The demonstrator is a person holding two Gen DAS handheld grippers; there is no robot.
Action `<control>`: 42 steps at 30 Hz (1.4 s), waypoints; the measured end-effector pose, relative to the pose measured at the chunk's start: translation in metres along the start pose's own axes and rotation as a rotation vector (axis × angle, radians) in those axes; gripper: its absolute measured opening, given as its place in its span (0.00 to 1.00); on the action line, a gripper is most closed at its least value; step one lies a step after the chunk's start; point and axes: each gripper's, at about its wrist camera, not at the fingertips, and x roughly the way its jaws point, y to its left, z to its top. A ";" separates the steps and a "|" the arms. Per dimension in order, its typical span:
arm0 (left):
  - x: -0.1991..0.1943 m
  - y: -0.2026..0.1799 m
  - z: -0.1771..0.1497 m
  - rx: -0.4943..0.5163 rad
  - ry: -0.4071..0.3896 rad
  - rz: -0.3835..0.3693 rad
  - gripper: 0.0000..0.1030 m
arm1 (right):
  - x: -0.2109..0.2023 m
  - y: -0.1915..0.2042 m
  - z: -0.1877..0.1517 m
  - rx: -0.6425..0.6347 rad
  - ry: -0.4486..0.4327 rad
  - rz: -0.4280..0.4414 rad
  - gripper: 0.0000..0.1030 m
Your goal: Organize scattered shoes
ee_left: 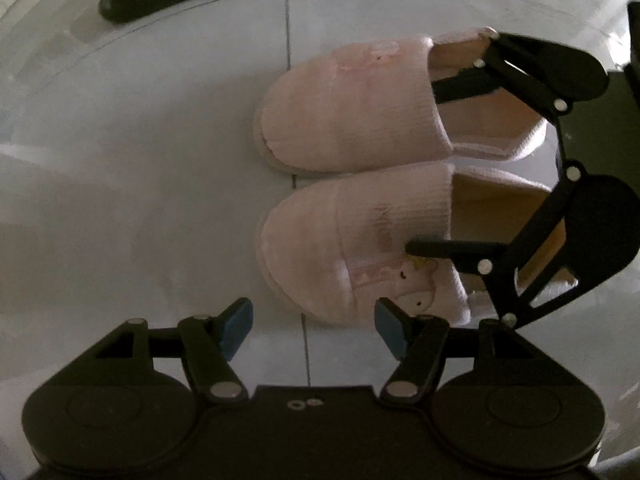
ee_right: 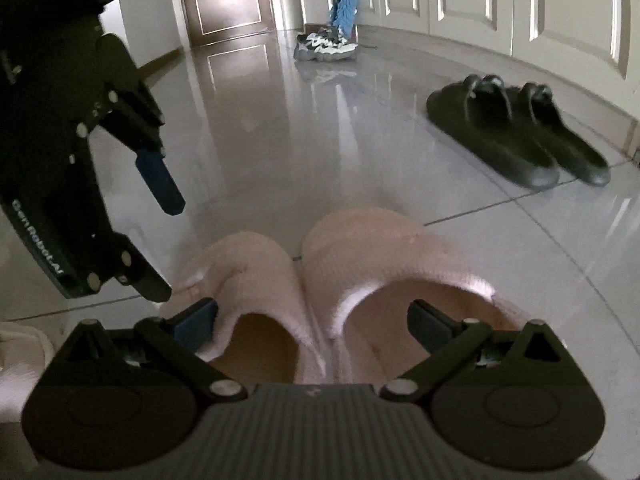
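Two fuzzy pink fabric slippers (ee_left: 352,184) lie side by side, touching, on the glossy grey tiled floor (ee_left: 140,180). The right gripper (ee_right: 312,326) spreads wide over their heel openings, holding nothing; the left gripper (ee_left: 314,330) hangs open and empty beside them.

Pink slippers (ee_left: 352,176) paired, seemingly touching

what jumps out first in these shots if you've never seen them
A pair of pink slippers lies side by side on the glossy tiled floor, and the open right tongs straddle their heel openings. The left tongs hover open by the toes. Farther off, dark slides sit paired near the white panelled doors, with sneakers under a blue mop.
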 end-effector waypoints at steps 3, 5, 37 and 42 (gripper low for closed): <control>-0.005 0.000 -0.002 -0.003 -0.019 0.033 0.65 | -0.016 -0.003 0.000 0.017 -0.028 0.007 0.98; -0.006 -0.001 -0.003 -0.001 -0.022 0.051 0.65 | -0.026 -0.002 -0.004 0.004 -0.038 -0.006 0.99; -0.011 0.001 -0.002 -0.066 -0.006 0.021 0.65 | 0.025 0.015 0.006 -0.003 -0.156 -0.176 0.16; -0.017 0.004 0.010 -0.059 -0.044 0.027 0.65 | -0.003 0.002 0.015 0.144 -0.249 -0.316 0.16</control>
